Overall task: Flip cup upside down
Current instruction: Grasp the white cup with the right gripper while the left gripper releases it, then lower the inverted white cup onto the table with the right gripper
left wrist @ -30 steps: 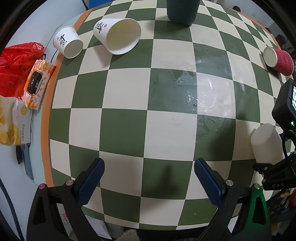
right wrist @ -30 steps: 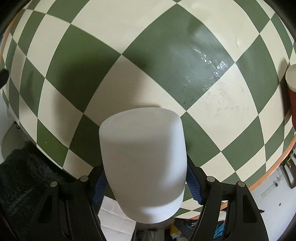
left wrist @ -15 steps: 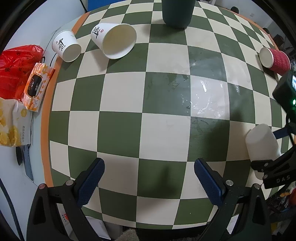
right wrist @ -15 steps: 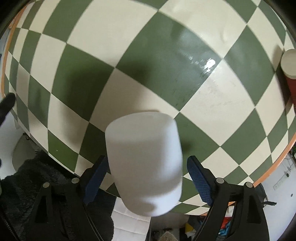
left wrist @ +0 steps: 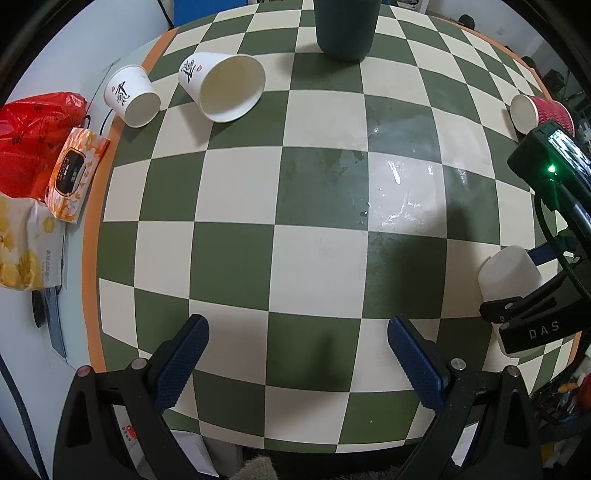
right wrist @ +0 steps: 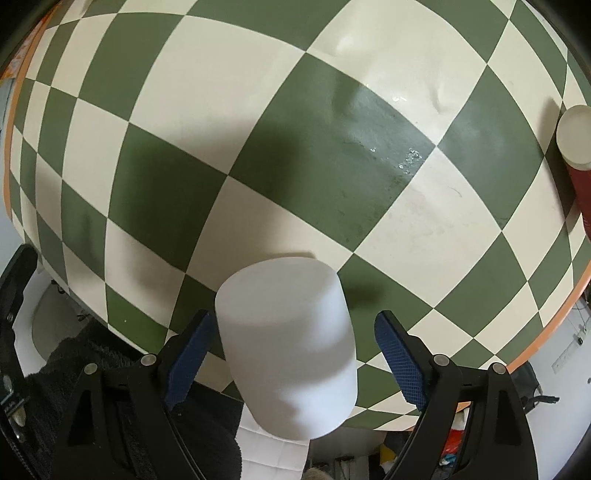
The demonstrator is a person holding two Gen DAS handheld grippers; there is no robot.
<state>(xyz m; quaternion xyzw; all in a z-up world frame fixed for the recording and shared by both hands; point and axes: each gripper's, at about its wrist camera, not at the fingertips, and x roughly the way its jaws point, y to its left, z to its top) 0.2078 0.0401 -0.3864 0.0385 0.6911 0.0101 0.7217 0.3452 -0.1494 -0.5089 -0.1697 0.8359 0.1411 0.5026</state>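
Where the right tool (right wrist: 291, 354) reaches over the near edge of the checkered desk (right wrist: 258, 147): white cup (right wrist: 290, 343) standing closed end up between its blue pads (right wrist: 399, 354), right pad clearly apart from the cup wall, left pad close beside it, contact not discernible; jaws spread, nothing clamped. Same white cup (left wrist: 508, 273) seen from the left wrist at the desk's right edge, partly behind the right tool's black frame. Left tool (left wrist: 295, 358) held above the near edge of the desk (left wrist: 236, 258), jaws wide apart, nothing between them. Far left on the desk: large white paper cup (left wrist: 225, 86) lying on its side, mouth toward the camera; smaller printed paper cup (left wrist: 133, 96) beside it at the orange border. Far centre: dark green cup (left wrist: 345, 27), upper part cut off. Far right: red ribbed cup (left wrist: 541, 112) on its side. Off the desk's left edge: red plastic bag (left wrist: 29, 136), orange wipes pack (left wrist: 77, 173), yellow-and-white packet (left wrist: 26, 247). Wet sheen on the squares right of centre.
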